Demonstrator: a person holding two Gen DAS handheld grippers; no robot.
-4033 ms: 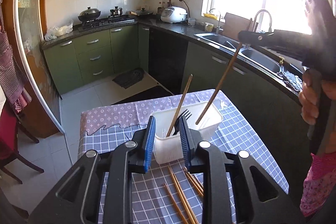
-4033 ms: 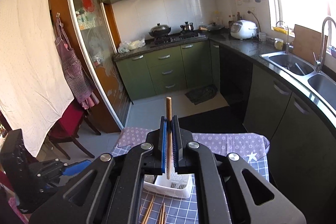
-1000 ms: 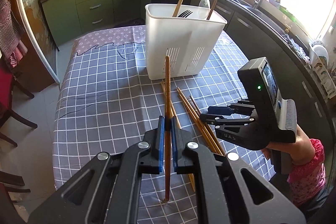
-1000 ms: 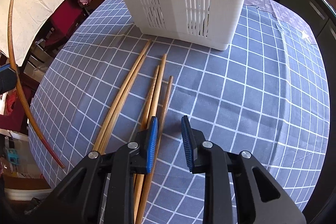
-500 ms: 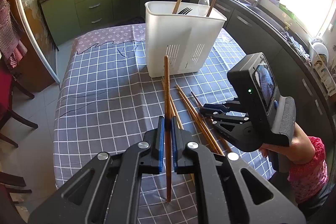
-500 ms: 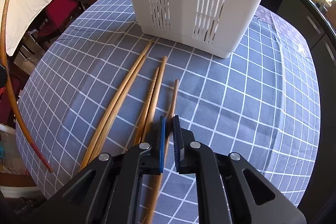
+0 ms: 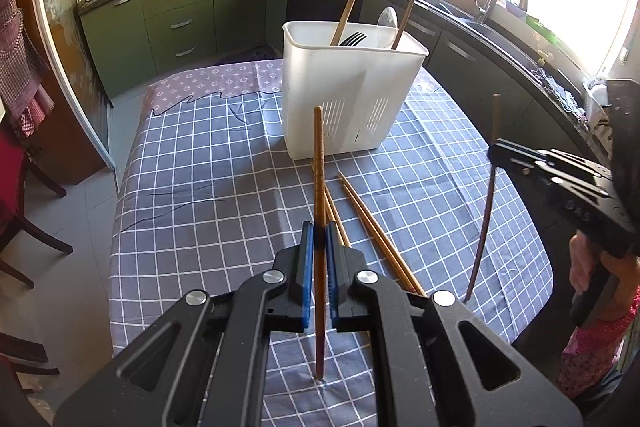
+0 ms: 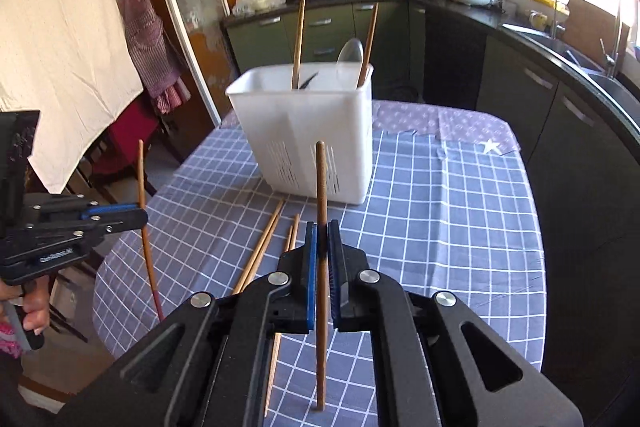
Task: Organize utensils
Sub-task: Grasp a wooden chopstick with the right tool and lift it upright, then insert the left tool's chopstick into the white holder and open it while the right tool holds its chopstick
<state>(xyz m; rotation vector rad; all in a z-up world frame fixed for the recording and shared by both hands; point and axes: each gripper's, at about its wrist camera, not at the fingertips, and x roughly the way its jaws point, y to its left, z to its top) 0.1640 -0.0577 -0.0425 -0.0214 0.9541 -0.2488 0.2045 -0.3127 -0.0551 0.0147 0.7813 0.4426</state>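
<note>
A white slotted utensil holder (image 7: pixel 352 95) stands on the checked tablecloth; it also shows in the right wrist view (image 8: pixel 308 131). It holds two chopsticks, a black fork and a spoon. My left gripper (image 7: pixel 318 239) is shut on a wooden chopstick (image 7: pixel 318 163) held upright above the table. My right gripper (image 8: pixel 321 239) is shut on another chopstick (image 8: pixel 321 187), also upright. Several loose chopsticks (image 7: pixel 372 227) lie on the cloth in front of the holder, seen too in the right wrist view (image 8: pixel 264 243). Each gripper shows in the other's view, the right one (image 7: pixel 496 151) and the left one (image 8: pixel 140 217).
The table (image 7: pixel 192 187) has its edges close on the left and near sides. Green kitchen cabinets (image 7: pixel 180 15) and a dark counter with a sink (image 7: pixel 472 15) run behind and to the right. A chair (image 8: pixel 120 139) stands beside the table.
My right gripper closed on a chopstick lying on the cloth and lifted it upright. My left gripper rose a little with its chopstick.
</note>
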